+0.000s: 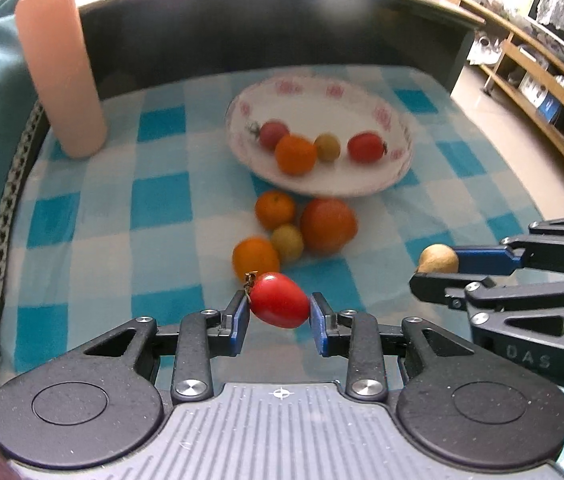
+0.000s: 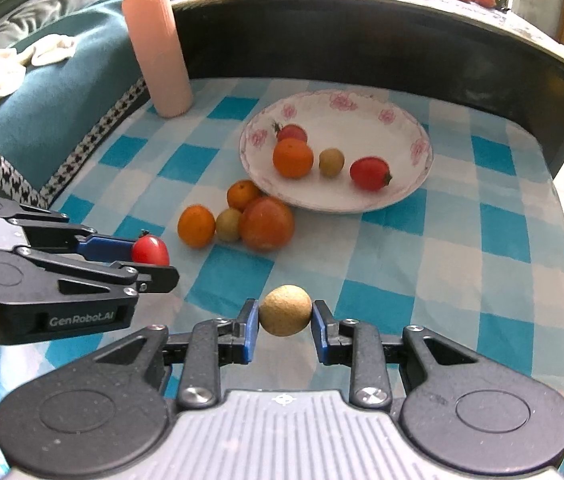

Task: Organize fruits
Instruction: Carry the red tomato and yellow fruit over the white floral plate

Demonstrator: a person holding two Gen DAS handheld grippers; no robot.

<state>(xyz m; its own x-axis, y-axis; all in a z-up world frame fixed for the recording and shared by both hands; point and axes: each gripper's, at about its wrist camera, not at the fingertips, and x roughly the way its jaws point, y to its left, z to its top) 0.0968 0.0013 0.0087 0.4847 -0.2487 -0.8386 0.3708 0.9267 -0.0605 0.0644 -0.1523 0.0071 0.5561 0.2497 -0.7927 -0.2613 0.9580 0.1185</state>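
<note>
Three tomatoes (image 2: 369,173), four oranges (image 2: 293,158), three longans (image 2: 331,162).

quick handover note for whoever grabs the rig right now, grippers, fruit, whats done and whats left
Left gripper: shut on a red tomato.
Right gripper: shut on a tan round fruit.
Done: four fruits lie in the white plate.
Left: put both held fruits in the plate, then the cluster of four beside it on the checked cloth: big orange, two small oranges, one small green fruit.

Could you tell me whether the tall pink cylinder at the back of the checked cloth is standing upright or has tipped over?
Upright. The pink cylinder stands on its flat end on the checked cloth, left of the plate.
</note>
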